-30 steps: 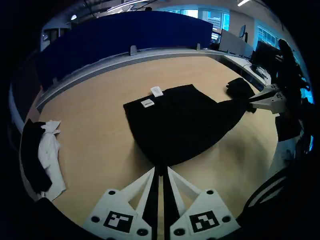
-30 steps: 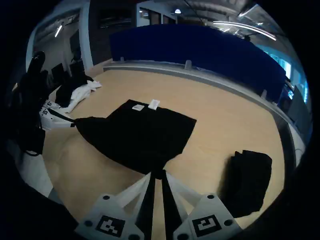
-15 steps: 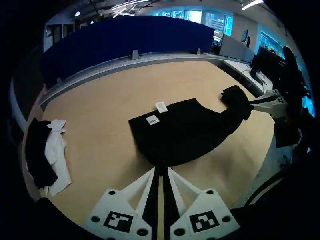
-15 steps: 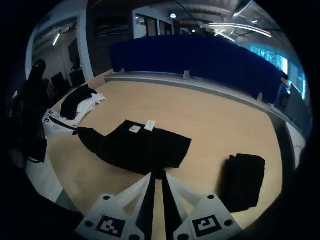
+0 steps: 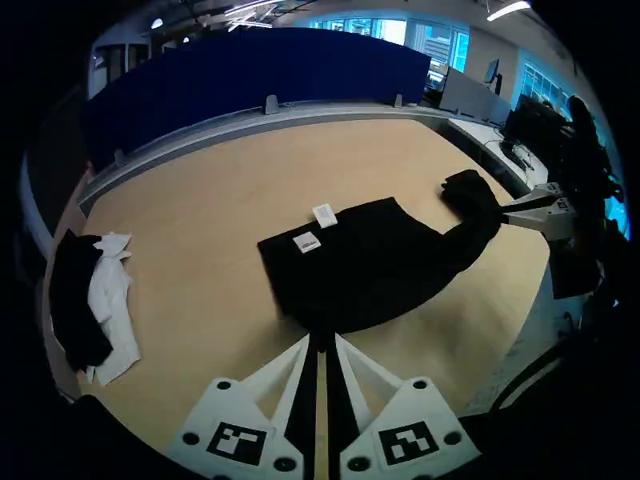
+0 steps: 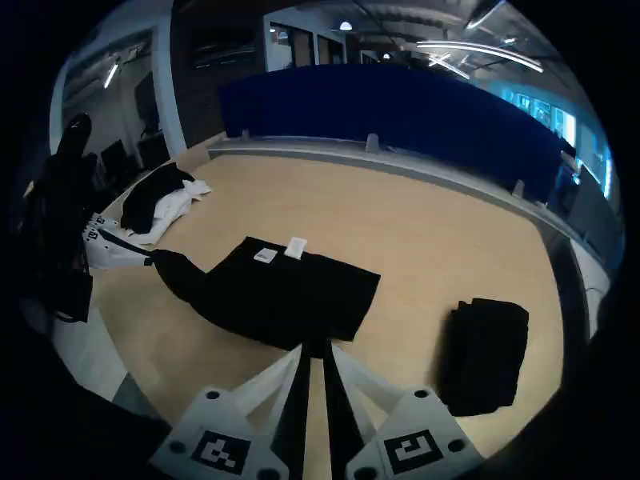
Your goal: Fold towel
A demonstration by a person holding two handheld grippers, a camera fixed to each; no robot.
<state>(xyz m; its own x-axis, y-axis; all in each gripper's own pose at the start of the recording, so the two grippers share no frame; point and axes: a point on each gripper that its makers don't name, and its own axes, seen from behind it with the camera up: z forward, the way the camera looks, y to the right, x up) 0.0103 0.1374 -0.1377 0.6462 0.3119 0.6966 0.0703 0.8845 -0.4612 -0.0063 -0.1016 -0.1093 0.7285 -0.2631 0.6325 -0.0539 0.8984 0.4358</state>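
A black towel [image 5: 364, 260] with two white tags lies partly on the light wooden table [image 5: 208, 232], its near edge lifted at both corners. My left gripper [image 5: 322, 340] is shut on one near corner. My right gripper [image 6: 318, 346] is shut on the other near corner of the towel [image 6: 280, 296]. In the left gripper view the right gripper [image 5: 507, 216] shows at the right, pinching its corner. In the right gripper view the left gripper [image 6: 148, 254] shows at the left, holding its corner, with a person's dark sleeve behind it.
A folded black stack [image 6: 484, 352] lies on the table to the right in the right gripper view. A black and white pile of cloth [image 5: 92, 308] sits at the table's left edge. A blue partition [image 5: 256, 72] runs along the far side.
Both grippers have drawn back and up with the towel's corners. The towel now looks smaller and flatter on the table, with its near edge stretched between them.
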